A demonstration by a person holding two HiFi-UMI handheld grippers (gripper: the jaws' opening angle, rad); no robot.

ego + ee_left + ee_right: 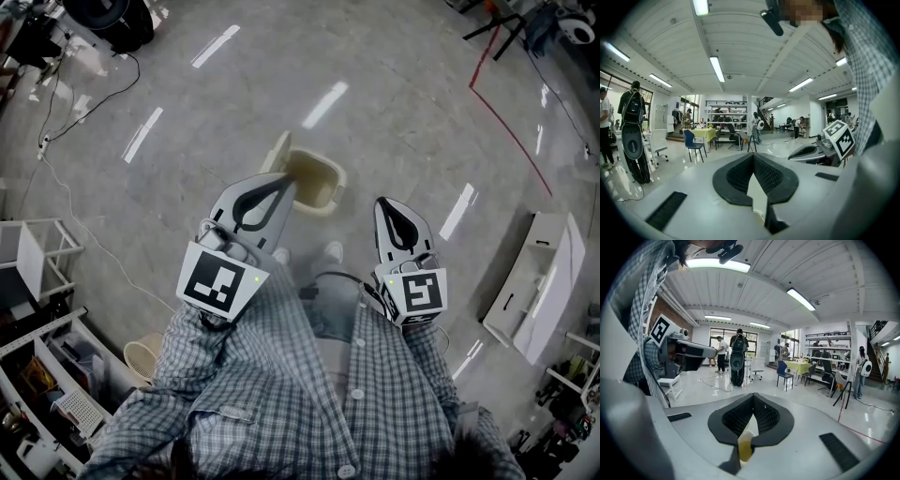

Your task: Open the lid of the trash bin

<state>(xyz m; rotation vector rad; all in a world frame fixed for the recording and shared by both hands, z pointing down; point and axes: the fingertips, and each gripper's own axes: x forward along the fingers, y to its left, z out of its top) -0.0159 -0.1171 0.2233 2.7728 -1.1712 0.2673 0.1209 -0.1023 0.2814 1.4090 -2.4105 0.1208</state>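
Trash bin (319, 184) on floor (394, 75) ahead, lid (275, 155) at its left

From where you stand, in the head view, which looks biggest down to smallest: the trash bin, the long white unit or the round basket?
1. long white unit
2. trash bin
3. round basket, partly behind the checked sleeve
The wide lens distorts the edges, so real sizes stay unsure.

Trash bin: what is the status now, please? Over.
Left tool shut, empty; right tool shut, empty. Trash bin open, lid up. Nothing blocks the way.
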